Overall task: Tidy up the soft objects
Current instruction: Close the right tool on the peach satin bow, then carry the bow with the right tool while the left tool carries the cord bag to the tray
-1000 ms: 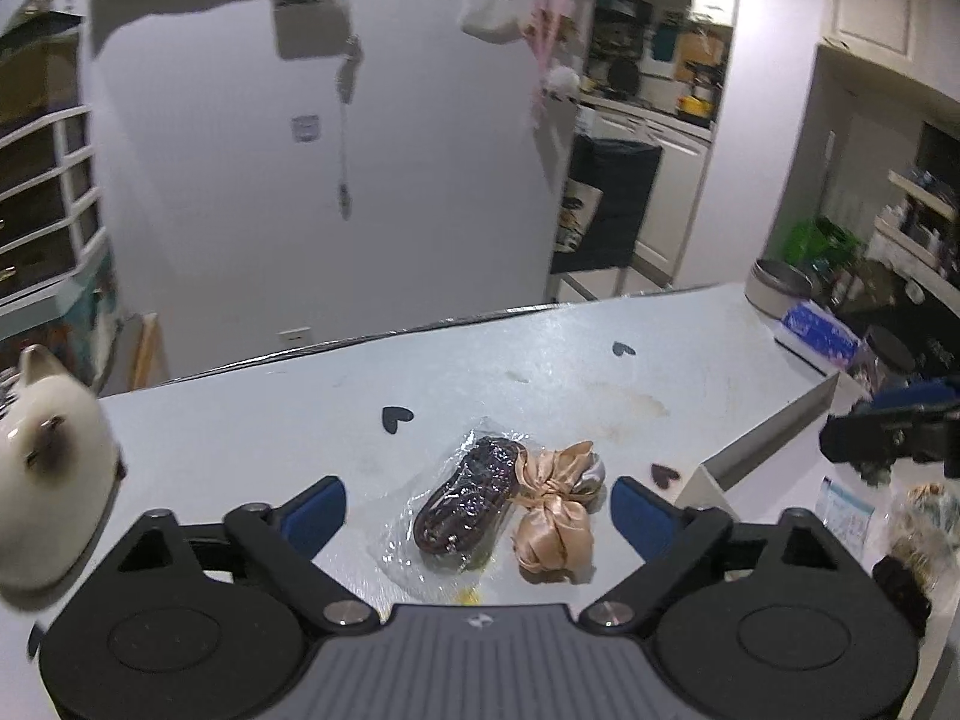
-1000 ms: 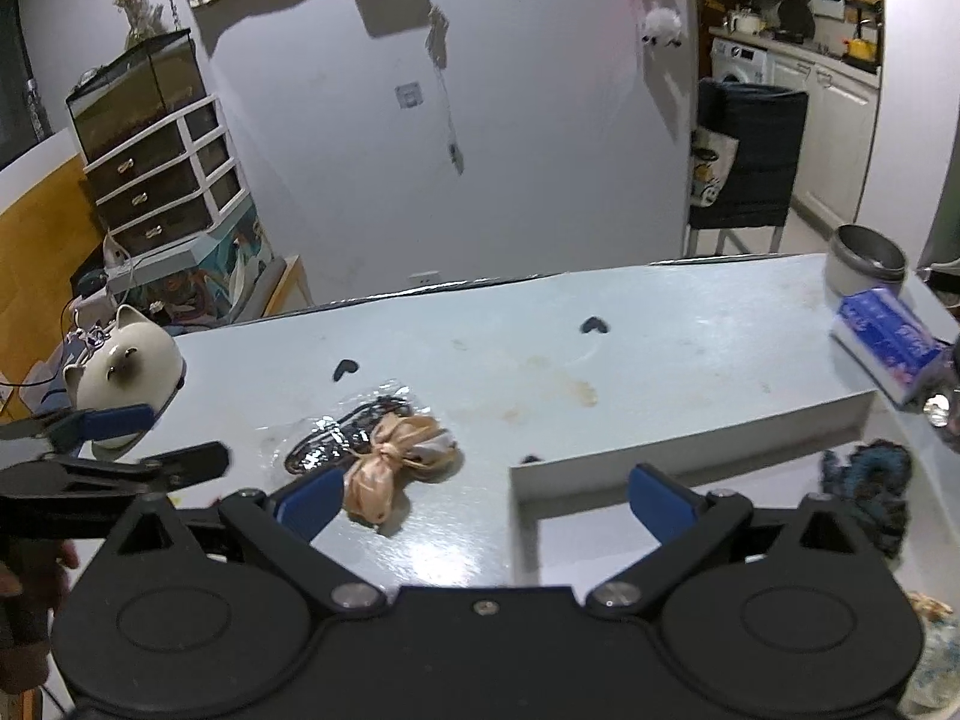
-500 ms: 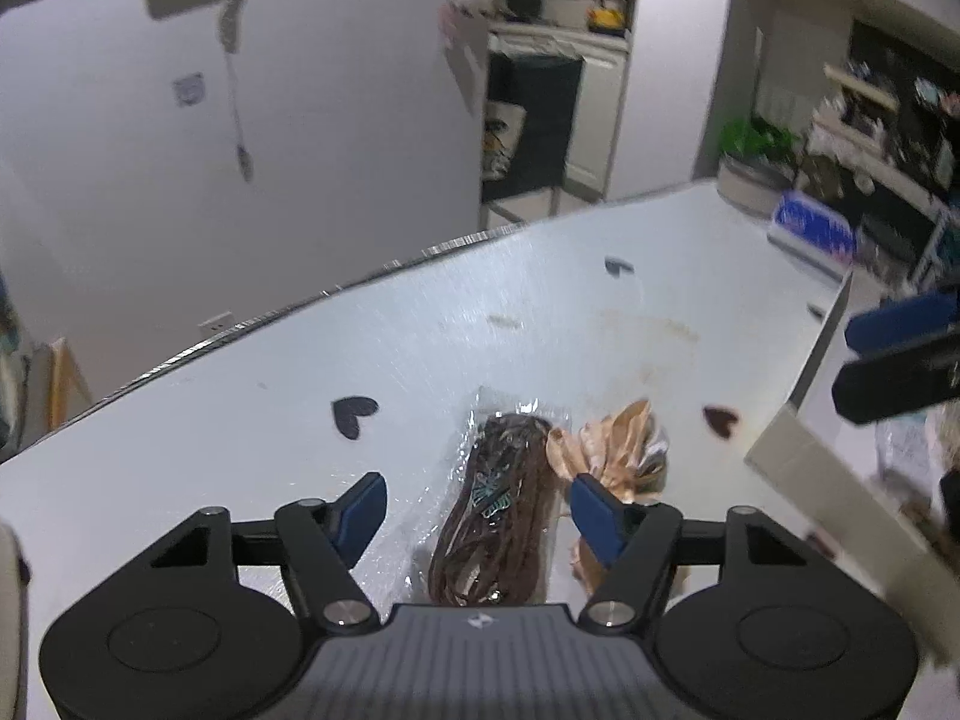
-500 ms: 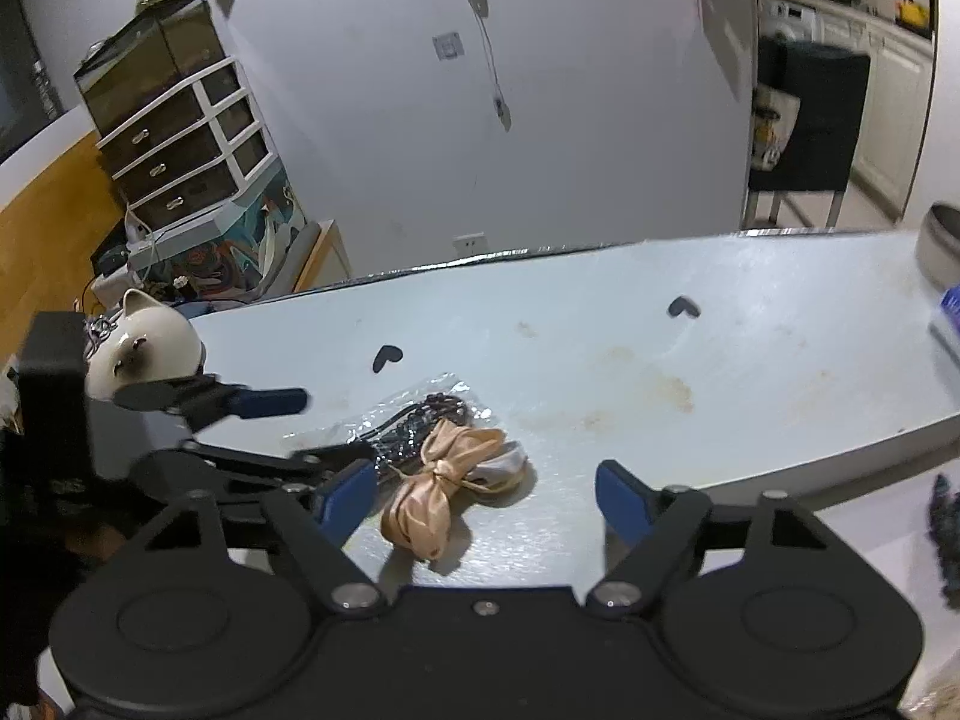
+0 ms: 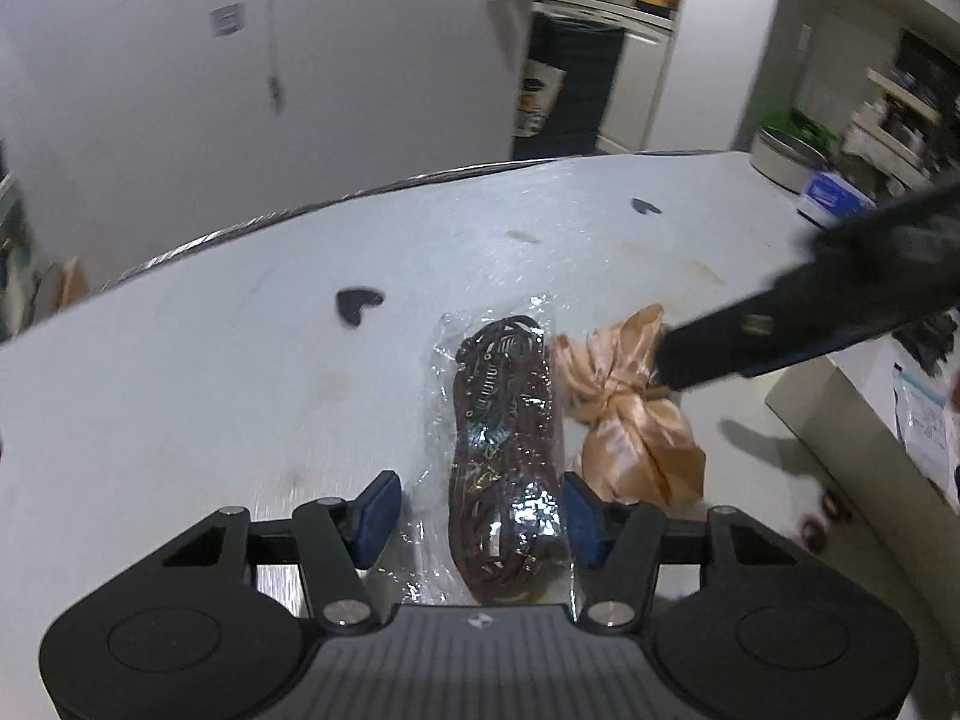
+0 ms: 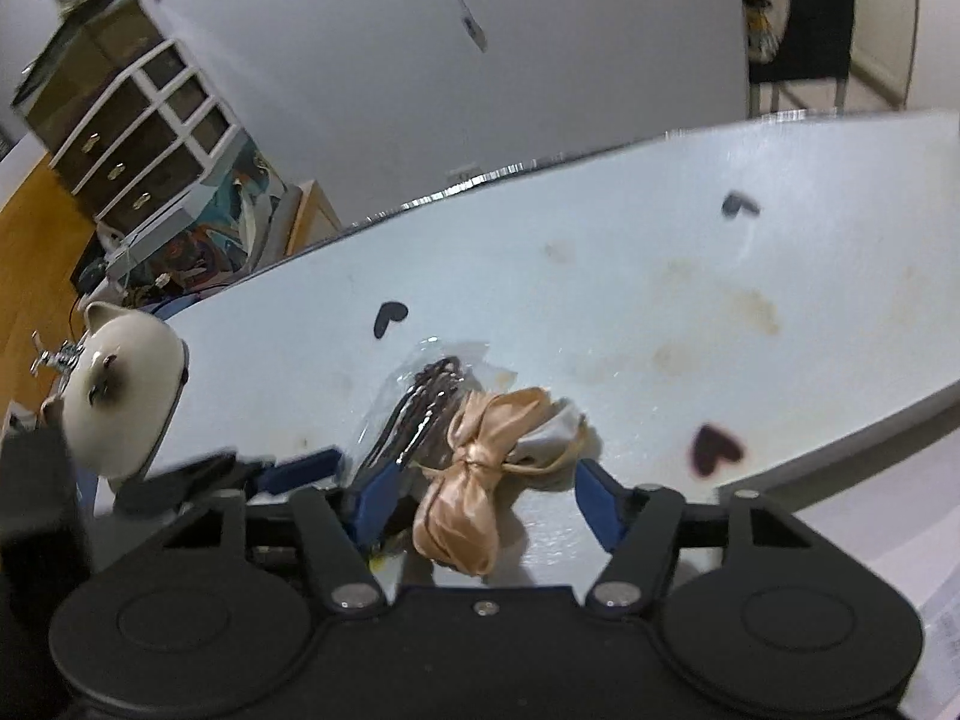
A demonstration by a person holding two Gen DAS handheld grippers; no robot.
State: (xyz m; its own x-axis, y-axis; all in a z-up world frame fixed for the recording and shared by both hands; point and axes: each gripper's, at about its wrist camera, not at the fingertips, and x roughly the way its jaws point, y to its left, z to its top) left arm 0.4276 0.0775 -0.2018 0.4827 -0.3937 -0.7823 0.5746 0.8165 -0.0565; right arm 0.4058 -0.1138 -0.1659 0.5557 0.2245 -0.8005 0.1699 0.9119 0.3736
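Pale stained worktop (image 5: 240,396) with black heart marks, grey wall behind, left tool (image 5: 477,507) closing, jaws apart astride clear-wrapped dark bundle (image 5: 507,456) mid-worktop, right tool (image 6: 480,495) closing, jaws apart astride peach satin bow (image 6: 474,474) just beside it, neither clamped.

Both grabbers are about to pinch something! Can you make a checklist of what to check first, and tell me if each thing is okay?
1. Plastic bag of dark cords sits between the left gripper jaws, which have just been closing: ok.
2. Left pads pressing the bag: cannot tell.
3. Peach satin bow sits between the right gripper jaws, also just closing: ok.
4. Right pads touching the bow: not ok, gaps show.
5. Bow and bag apart: not ok, they lie side by side, touching.
6. Grippers clear of each other: not ok, very close.
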